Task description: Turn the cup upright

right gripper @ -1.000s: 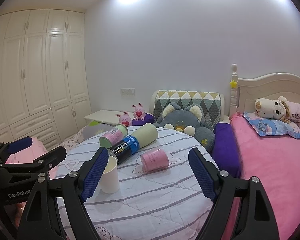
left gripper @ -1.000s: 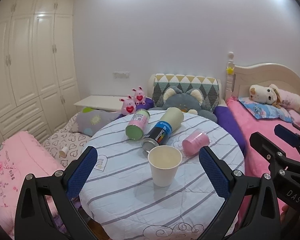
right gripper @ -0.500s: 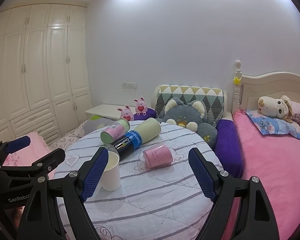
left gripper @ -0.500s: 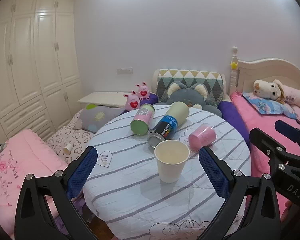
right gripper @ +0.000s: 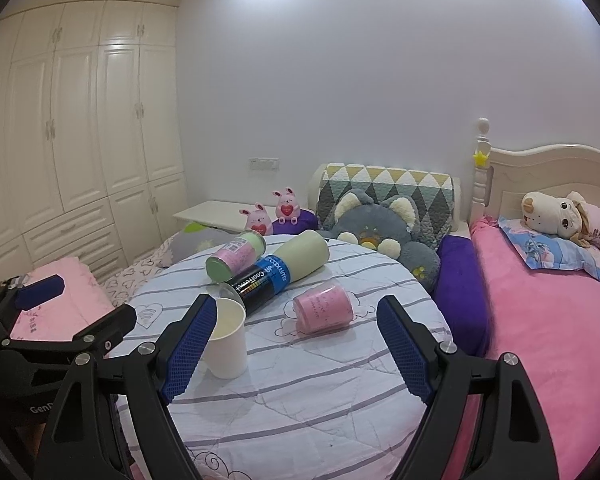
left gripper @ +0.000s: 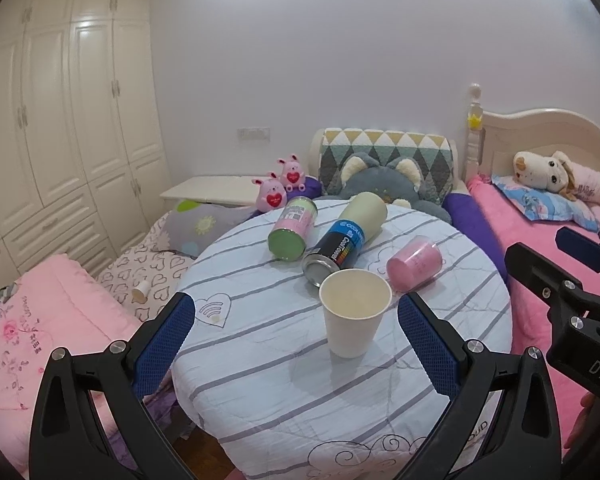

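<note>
White paper cup [left gripper: 355, 320] is seen upright on striped round table [left gripper: 260, 360], near pink cup [left gripper: 414, 263] lying on its side w/ cans; left gripper [left gripper: 296, 344] & right gripper [right gripper: 294, 352] are held wide apart, nothing gripped.

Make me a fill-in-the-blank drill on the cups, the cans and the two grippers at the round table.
1. The white paper cup stands ____ on the striped tablecloth.
2. The pink cup lies on its ____.
3. The jaws of the left gripper and the right gripper are both ____.
4. The number of cans lying behind the cups is ____.

Missing words: upright; side; open; two
</note>
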`<action>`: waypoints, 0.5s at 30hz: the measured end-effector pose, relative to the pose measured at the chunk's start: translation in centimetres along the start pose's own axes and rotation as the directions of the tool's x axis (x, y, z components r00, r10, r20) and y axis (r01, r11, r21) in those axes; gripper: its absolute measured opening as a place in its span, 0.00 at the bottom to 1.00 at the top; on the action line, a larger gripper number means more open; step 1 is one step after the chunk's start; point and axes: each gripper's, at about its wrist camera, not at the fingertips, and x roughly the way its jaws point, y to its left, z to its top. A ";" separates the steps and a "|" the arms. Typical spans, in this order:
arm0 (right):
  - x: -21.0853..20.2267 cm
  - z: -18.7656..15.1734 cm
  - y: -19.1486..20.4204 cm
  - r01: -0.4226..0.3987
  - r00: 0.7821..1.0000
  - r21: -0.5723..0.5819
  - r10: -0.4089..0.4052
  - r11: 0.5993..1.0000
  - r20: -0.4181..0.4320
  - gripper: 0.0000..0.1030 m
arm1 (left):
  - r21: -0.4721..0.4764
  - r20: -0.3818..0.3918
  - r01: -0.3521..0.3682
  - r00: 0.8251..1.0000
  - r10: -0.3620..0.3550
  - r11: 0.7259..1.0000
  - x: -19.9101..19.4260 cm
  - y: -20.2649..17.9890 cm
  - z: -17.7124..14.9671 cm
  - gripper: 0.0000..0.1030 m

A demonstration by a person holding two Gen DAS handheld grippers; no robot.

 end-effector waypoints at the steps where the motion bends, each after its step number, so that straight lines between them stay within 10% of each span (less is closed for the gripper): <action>1: 0.0 0.0 0.0 -0.001 1.000 -0.001 0.001 1.000 -0.001 0.81 | 0.002 -0.002 0.000 1.000 0.000 1.000 0.1 0.0 -0.1 1.00; 15: 0.2 0.0 0.6 0.000 1.000 -0.011 0.000 1.000 -0.010 0.81 | 0.003 -0.006 -0.001 1.000 0.001 1.000 0.2 0.1 -0.2 1.00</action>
